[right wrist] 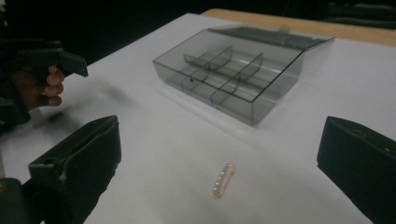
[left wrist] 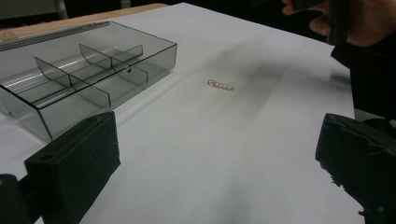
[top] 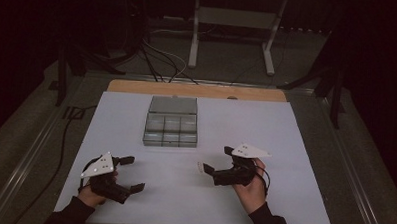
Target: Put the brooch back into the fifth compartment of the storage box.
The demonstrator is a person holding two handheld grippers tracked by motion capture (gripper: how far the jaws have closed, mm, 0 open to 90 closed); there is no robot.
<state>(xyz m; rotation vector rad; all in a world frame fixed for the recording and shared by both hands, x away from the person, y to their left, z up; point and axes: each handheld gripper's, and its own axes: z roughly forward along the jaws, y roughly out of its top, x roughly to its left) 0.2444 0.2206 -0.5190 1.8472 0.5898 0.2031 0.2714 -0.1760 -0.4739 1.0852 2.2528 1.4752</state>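
A small gold pin (right wrist: 223, 180) set with pale beads lies flat on the white table cover, between and just ahead of my right gripper's (right wrist: 222, 140) open jaws. In the left gripper view the pin (left wrist: 220, 85) lies farther off, right of the box. A smoky clear compartment box (top: 171, 130) stands mid-table with its lid (top: 172, 105) folded back; its compartments look empty. My left gripper (top: 133, 174) is held open near the front left, with nothing in it. My right gripper (top: 216, 160) is open at the front right, pointing left toward the box.
The white cover (top: 285, 145) spans the tabletop, and a wooden edge (top: 197, 90) shows behind it. Beyond the table are cables (top: 158, 60) and a white stand frame (top: 234, 23) on the dark floor. Bare cover lies between the grippers and the box.
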